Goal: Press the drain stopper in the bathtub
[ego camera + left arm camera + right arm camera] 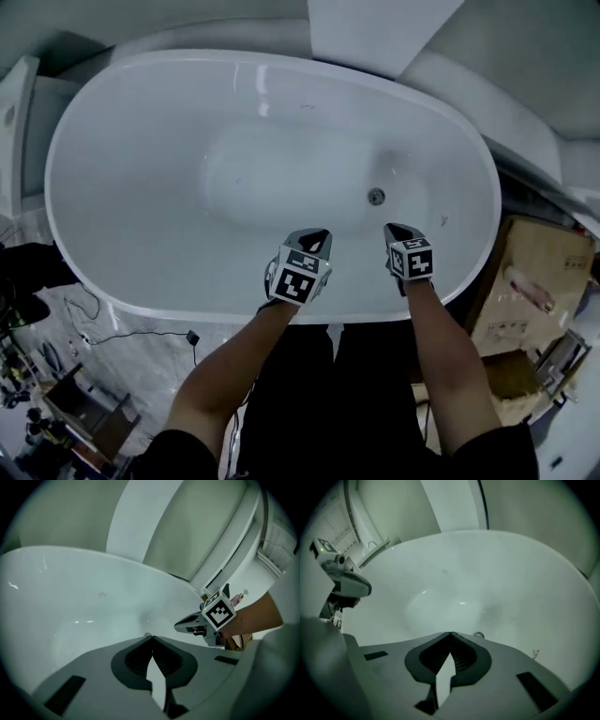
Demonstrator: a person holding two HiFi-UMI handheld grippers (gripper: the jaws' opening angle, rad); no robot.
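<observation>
The bathtub is open above, with free way down to the drain stopper; a cardboard box blocks its right side.

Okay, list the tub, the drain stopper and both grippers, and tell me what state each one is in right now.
bathtub: empty, no water visible.
drain stopper: seated in the tub floor, untouched; raised or pressed, cannot tell.
left gripper: jaws together at the tips, holding nothing, above the tub.
right gripper: jaws together at the tips, holding nothing, clear of the stopper.
</observation>
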